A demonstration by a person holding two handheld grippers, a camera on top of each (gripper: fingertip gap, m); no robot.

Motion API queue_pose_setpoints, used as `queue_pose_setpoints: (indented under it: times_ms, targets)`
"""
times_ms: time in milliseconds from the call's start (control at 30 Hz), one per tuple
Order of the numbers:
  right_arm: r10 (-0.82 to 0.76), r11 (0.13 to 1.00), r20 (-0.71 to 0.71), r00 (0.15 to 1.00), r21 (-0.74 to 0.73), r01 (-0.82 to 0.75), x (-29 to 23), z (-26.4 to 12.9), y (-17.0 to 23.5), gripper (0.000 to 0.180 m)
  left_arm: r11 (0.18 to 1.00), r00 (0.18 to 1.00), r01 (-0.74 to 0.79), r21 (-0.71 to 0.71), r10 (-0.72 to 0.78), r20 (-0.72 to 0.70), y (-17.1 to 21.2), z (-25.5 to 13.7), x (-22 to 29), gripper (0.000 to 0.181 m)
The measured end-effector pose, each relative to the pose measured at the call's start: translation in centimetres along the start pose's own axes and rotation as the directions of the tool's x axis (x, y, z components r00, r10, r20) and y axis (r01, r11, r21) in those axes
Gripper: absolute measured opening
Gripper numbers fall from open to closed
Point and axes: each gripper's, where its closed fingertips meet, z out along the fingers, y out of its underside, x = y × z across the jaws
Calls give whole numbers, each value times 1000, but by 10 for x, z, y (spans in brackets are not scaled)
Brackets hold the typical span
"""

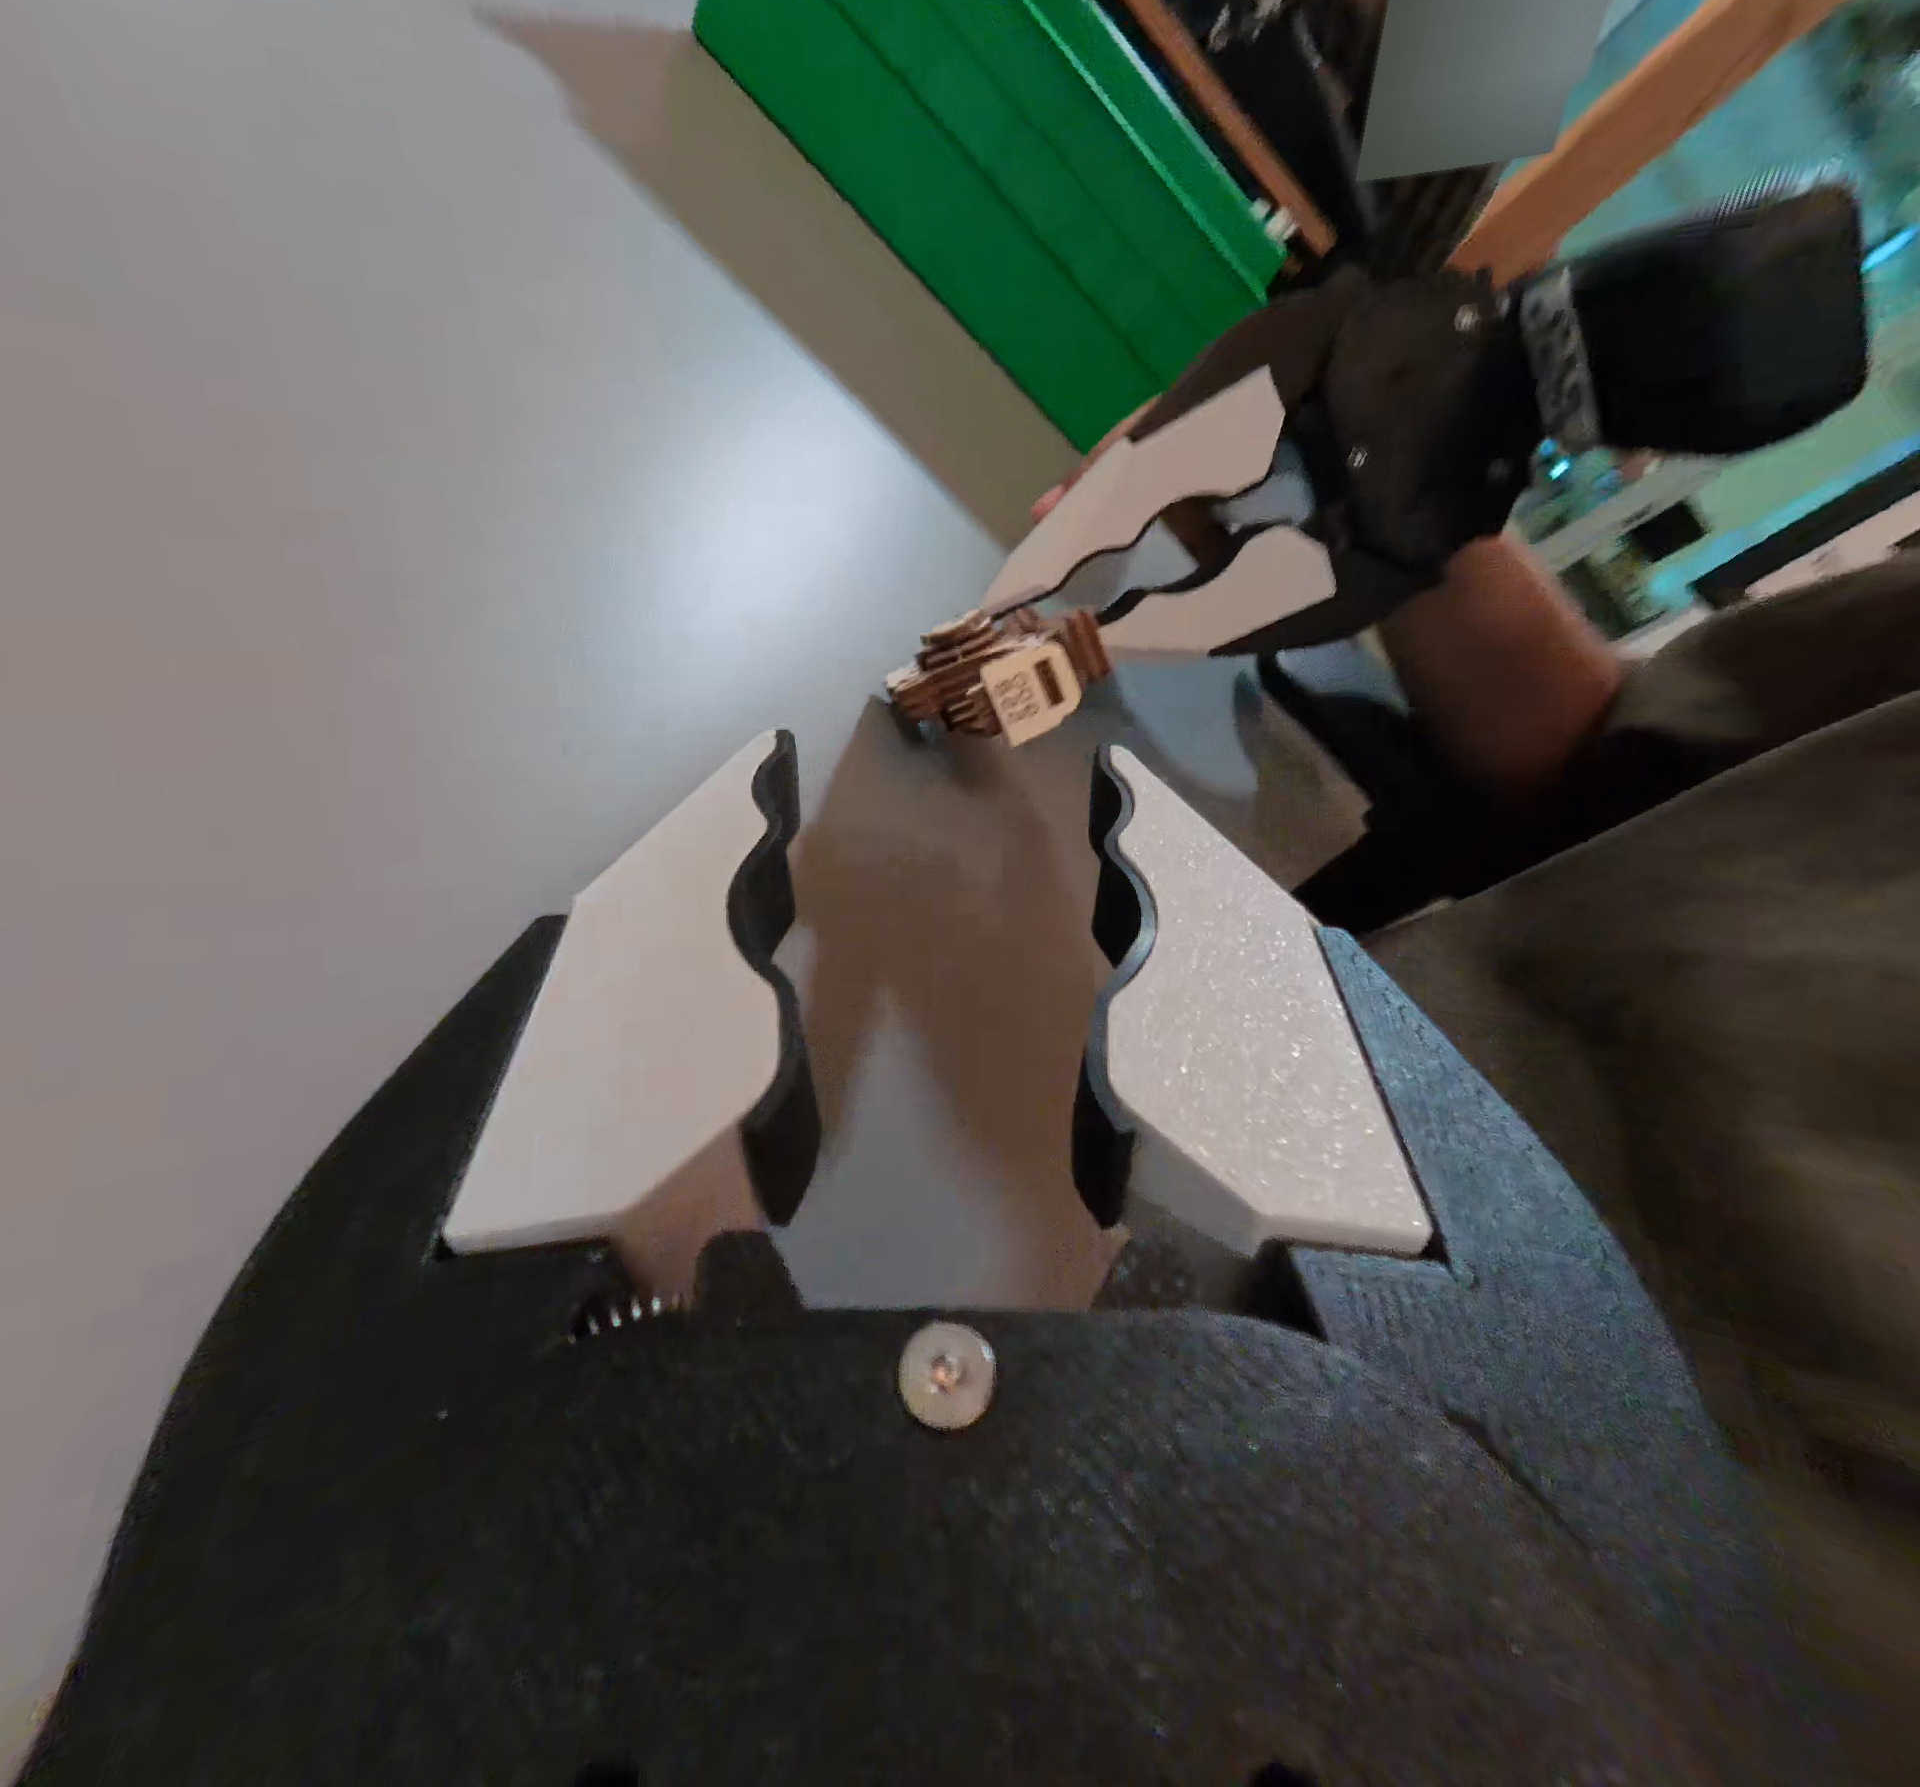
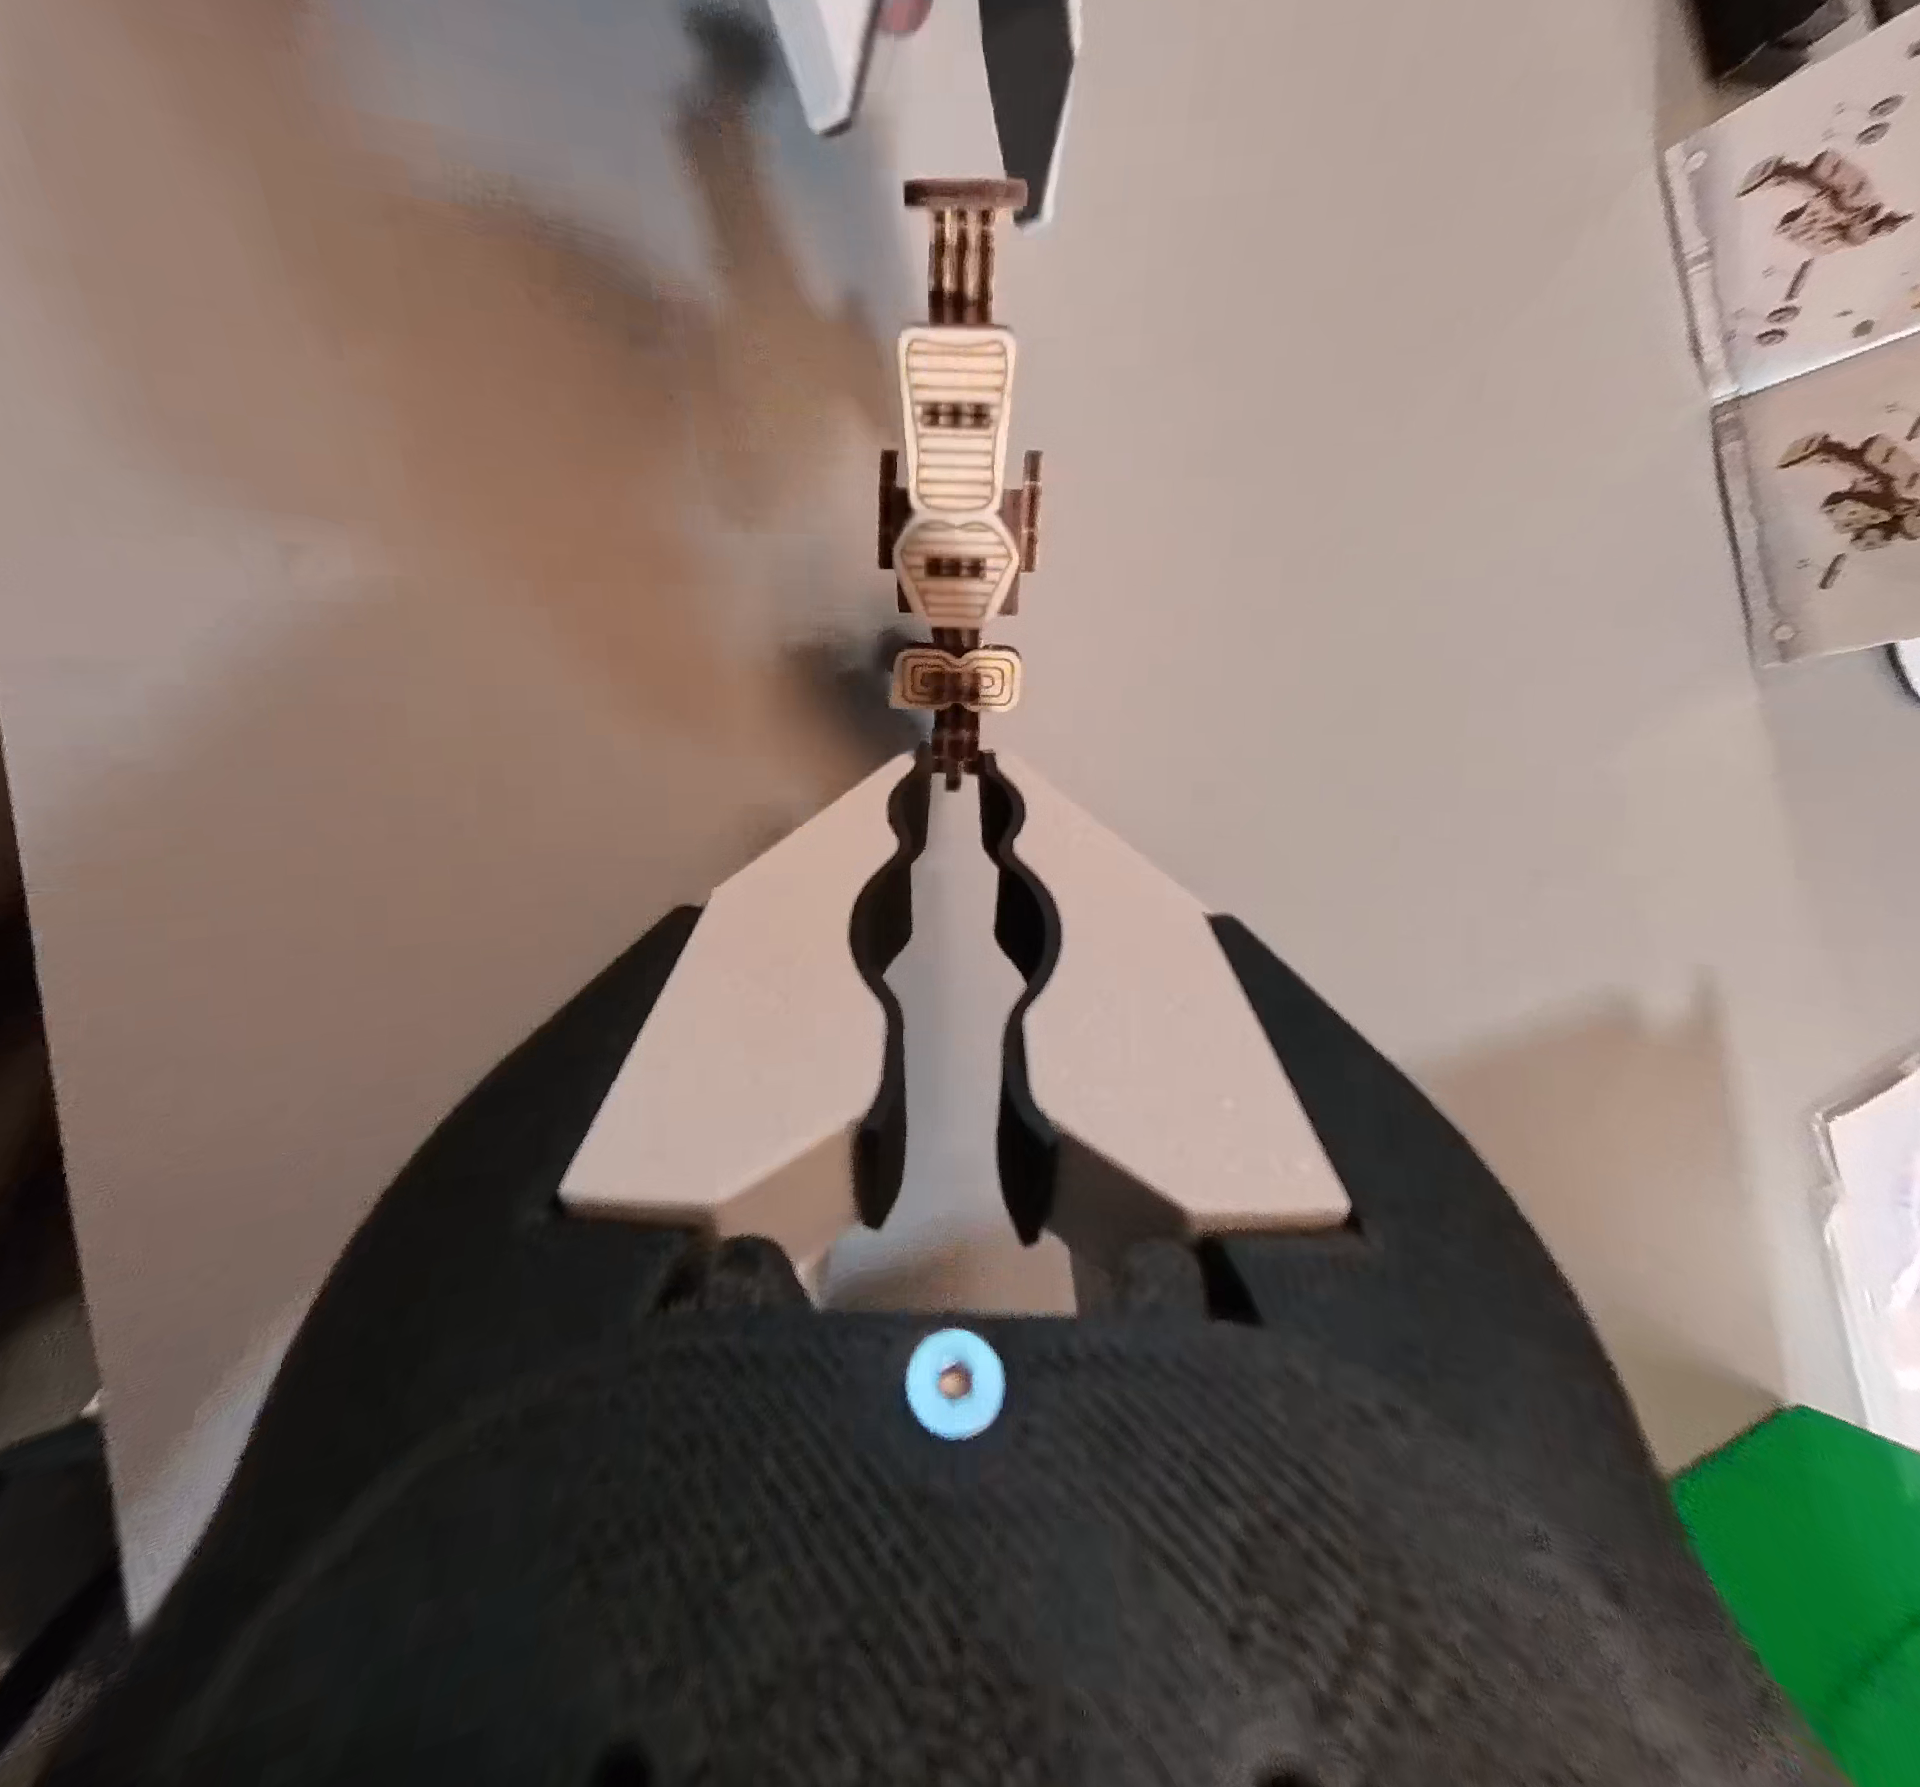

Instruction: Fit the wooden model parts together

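Up close in the left wrist view, the left gripper point(image 1: 940, 781) is showing two pale grey, grainy fingers with wavy black rubber pads, set in a rough black printed body with a silver screw. Its jaws are standing wide apart with nothing between them, only the smooth grey table point(image 1: 364, 490) showing through the gap. Just beyond its tips, the wooden model point(image 1: 992, 672) is sitting low over the table, a small stack of dark-edged laser-cut plywood layers with a pale engraved plate facing the camera. The right gripper point(image 1: 1039, 620) is reaching in from the right and pinching the model's far end. A green ribbed plastic bin point(image 1: 966, 127) is standing at the far edge.

Next, in the right wrist view, the right gripper point(image 2: 954, 761) is nearly closed, its tips clamping the thin dark stem of the wooden model point(image 2: 958, 449), which is stretching away as a narrow column of pale, line-engraved plates ending in a flat dark cap. Beyond it, the left gripper point(image 2: 940, 116) is hanging blurred, fingers parted. Printed instruction sheets point(image 2: 1808, 366) are lying at the far right.
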Motion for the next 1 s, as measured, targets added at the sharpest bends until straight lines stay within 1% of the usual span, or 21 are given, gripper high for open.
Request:
queue_pose_setpoints:
  times_ms: [100,233,367,700,1000]
  targets:
    - [2,999,40,999,-51,0,2,-3,6,8,998,998,-62,-16,63,22,3,4,4,55]
    - [-16,996,69,997,-87,22,7,-7,7,8,996,996,-77,-33,79,40,7,7,2,52]
    - [-29,995,115,993,-87,39,11,-7,2,8,995,995,-65,-76,70,66,14,10,-4,48]
    - [-32,996,187,982,-80,48,18,-4,-3,8,998,996,-17,-68,22,82,13,9,-11,48]
    - [-39,995,170,985,-81,54,27,-1,-4,8,998,996,3,-67,3,89,13,9,-14,48]
